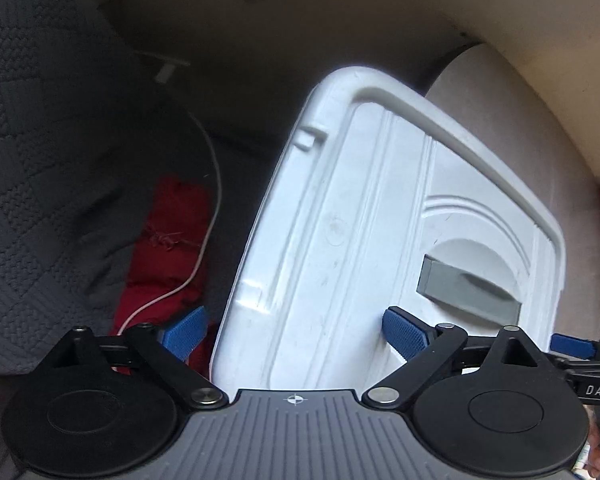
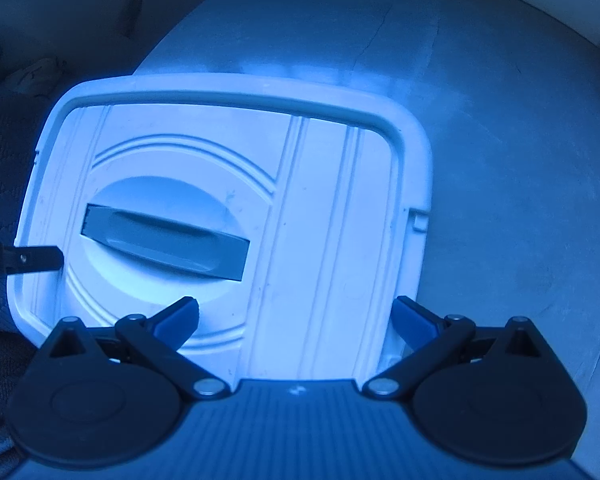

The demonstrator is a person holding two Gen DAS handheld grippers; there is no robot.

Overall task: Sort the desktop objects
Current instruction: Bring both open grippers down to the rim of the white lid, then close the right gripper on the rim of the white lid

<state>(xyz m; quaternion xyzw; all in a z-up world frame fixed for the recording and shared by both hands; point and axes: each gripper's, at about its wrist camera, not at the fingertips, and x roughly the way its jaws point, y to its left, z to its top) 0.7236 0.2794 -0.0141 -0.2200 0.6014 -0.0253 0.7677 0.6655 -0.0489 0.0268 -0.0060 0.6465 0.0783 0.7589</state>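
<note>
A white plastic storage box lid [image 1: 360,216] with a grey recessed handle [image 1: 468,288] fills both views; in the right wrist view the lid [image 2: 320,200] looks blue-tinted, its handle [image 2: 164,242] at centre left. My left gripper [image 1: 294,332] is open, its blue pads straddling the lid's near left edge just above it. My right gripper [image 2: 296,318] is open over the lid's near edge. The left gripper's finger [image 2: 28,258] shows at the left in the right wrist view; the right gripper's finger [image 1: 572,346] shows at the right in the left wrist view.
The box rests on a round pale table [image 2: 520,160]. Left of it lie a grey knitted blanket [image 1: 40,160], a red cloth [image 1: 168,248] and a white cable [image 1: 212,184]. A pale wall [image 1: 340,12] stands behind.
</note>
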